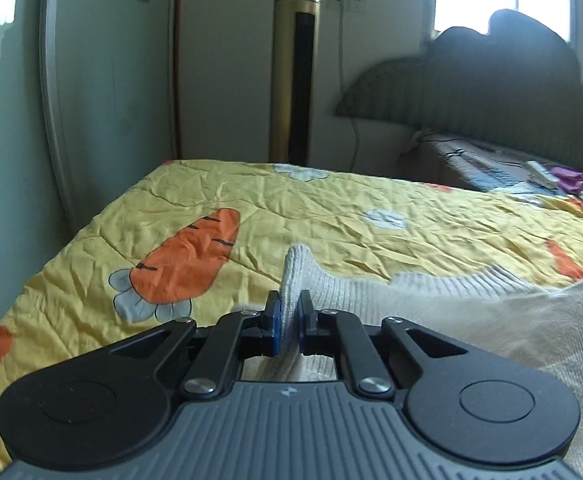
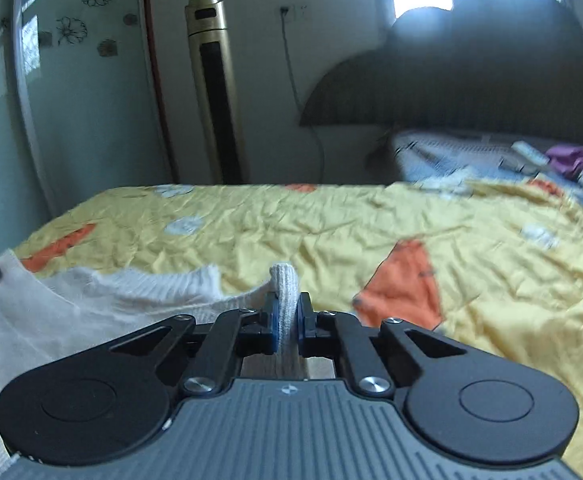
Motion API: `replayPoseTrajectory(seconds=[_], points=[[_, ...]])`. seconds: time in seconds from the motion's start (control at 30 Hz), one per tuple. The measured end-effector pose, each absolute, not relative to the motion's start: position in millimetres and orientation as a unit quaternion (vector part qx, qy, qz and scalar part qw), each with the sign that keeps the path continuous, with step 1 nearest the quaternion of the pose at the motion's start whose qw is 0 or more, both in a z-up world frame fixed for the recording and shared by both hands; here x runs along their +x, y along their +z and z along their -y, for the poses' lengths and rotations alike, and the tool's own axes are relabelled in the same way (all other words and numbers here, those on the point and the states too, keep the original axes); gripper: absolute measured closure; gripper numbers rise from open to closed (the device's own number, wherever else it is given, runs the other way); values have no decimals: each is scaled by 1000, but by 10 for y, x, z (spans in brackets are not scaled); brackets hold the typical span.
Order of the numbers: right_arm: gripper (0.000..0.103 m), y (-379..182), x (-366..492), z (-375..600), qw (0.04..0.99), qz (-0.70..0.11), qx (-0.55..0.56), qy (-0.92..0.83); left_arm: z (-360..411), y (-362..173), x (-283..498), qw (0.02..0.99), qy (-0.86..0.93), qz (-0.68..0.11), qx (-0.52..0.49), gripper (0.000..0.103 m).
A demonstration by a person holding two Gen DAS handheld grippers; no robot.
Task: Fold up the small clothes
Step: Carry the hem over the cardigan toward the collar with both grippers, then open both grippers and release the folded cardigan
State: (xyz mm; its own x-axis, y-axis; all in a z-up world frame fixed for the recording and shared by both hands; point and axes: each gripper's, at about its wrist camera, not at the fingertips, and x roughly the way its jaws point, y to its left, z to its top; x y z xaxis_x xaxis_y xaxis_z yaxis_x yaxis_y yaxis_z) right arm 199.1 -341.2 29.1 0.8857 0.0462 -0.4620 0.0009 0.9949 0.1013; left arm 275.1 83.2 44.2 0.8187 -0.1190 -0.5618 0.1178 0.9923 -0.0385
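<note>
The right gripper [image 2: 289,316] pinches a ribbed fold of the cream knit [image 2: 139,288], which trails left across the yellow quilt [image 2: 331,232]. A gold fan [image 2: 215,92] stands behind.

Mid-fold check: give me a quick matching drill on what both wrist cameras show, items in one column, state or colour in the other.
Items:
1. left tool
2. sweater
3. quilt
4. tower fan

States:
A. gold, standing by the wall
B. yellow with carrots
C. cream knit, edge lifted
D. shut on knit cloth

Pairs: 1-D, 2-C, 3-B, 4-A. The right tool matches D too.
</note>
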Motion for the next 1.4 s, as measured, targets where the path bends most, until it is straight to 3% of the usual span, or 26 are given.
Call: replayPoseTrajectory(seconds=[0.17, 0.23, 0.3, 0.37, 0.4, 0.43, 0.5, 0.53, 0.63, 0.7, 0.8, 0.97, 1.07, 1.4], points=[[90, 53, 2371, 3324, 958, -285, 8, -40, -702, 71, 3022, 932, -36, -361, 28, 95], [80, -123, 2439, 3273, 946, -317, -17, -60, -699, 65, 2944, 935, -35, -350, 40, 93], [60, -165, 2375, 3226, 946, -315, -35, -74, -697, 121, 2863, 935, -36, -350, 53, 90], [56, -61, 2222, 3161, 953, -284, -56, -93, -696, 183, 2769, 932, -37, -355, 66, 83], [53, 13, 2115, 3119, 958, -265, -60, -97, -697, 214, 2697, 931, -40, -356, 67, 71], [50, 62, 2005, 3066, 962, -250, -59, -90, -707, 240, 2611, 933, -43, -352, 63, 53], [35, 125, 1800, 2920, 968, -242, -56, -34, -740, 263, 2415, 938, -53, -338, 51, 26], [33, 101, 1724, 2850, 968, -244, -57, -5, -753, 249, 2325, 940, -54, -334, 49, 24], [31, -74, 1696, 2683, 956, -285, -70, 23, -754, 60, 2210, 930, -45, -356, 80, 23], [22, -252, 1776, 2734, 948, -310, -71, -3, -839, -32, 2165, 931, -44, -356, 68, 23], [25, -212, 1715, 2848, 952, -303, -6, -32, -939, 53, 2054, 933, -43, -354, 38, 25], [13, -115, 1460, 2678, 962, -272, -16, -11, -931, 40, 1909, 933, -40, -355, 37, 25], [14, -302, 1518, 2668, 948, -315, -29, -26, -951, 32, 1854, 934, -39, -355, 31, 25], [13, -21, 1240, 2151, 958, -287, -17, 27, -1007, -29, 1704, 931, -47, -362, 24, 24]])
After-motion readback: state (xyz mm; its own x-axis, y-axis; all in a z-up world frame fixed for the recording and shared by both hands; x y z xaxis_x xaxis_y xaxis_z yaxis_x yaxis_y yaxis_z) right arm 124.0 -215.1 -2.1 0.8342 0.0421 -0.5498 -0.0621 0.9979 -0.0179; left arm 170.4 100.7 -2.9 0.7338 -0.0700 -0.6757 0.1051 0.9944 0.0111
